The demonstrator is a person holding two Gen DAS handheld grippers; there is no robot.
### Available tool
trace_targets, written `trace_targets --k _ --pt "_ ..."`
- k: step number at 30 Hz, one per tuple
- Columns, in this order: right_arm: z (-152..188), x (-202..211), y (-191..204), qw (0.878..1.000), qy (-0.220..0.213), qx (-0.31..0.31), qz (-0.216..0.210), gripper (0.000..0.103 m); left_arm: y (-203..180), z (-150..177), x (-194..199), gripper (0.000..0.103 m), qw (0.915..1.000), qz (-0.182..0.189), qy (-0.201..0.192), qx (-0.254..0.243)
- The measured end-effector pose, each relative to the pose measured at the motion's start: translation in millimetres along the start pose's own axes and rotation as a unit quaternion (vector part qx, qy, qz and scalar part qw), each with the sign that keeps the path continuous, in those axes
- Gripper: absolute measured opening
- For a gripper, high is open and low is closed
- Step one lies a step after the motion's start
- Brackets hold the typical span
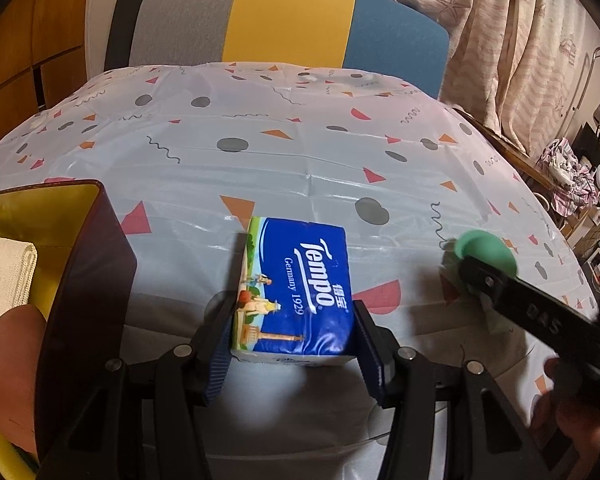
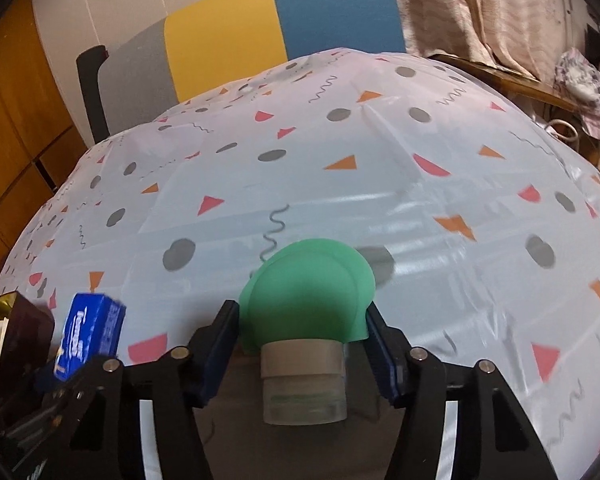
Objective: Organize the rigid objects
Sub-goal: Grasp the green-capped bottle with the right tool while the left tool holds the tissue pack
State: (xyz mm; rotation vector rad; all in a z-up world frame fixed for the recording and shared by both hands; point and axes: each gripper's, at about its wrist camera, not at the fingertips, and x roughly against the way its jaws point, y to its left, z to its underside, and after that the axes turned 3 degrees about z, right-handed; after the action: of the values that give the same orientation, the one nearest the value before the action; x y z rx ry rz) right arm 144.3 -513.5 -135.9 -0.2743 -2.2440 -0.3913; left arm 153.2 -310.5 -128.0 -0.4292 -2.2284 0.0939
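Gripping the tissue pack [image 1: 296,288], your left claw [image 1: 294,344]; your right [image 2: 300,344] clamps the green lid [image 2: 306,294], box [image 1: 88,264] at nine o'clock.

Landmark: tissue pack [image 1: 296,288], on the table [image 1: 300,152], near its front edge.
Left gripper [image 1: 294,344]: around the near end of the tissue pack, one finger on each side, pads against it.
Box [image 1: 88,264]: just left of the tissue pack, open, also on the table.
Folded cloth [image 1: 4,272]: inside the box.
Lidded jar [image 2: 304,376]: right of the tissue pack, well apart from it, on the table; lid [image 2: 308,300] at the end away from the camera.
Right gripper [image 2: 302,340]: straddling the jar's lid, right of the tissue pack.
Chair [image 1: 284,24]: behind the table, beyond the tissue pack.
Curtain [image 1: 500,32]: behind and right of the chair.
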Motion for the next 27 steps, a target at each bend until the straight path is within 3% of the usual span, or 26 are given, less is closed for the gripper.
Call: trace_targets --k 16,27 --pt "70 75 -9 1.000 -0.021 -0.013 -0.008 0.056 -3 1 -1 0.055 0.9999 -0.008 0.001 -0.007" --pt "88 79 -11 0.999 -0.041 -0.036 0.006 0.056 -8 -2 -1 0.053 0.9995 -0.023 0.009 -0.019"
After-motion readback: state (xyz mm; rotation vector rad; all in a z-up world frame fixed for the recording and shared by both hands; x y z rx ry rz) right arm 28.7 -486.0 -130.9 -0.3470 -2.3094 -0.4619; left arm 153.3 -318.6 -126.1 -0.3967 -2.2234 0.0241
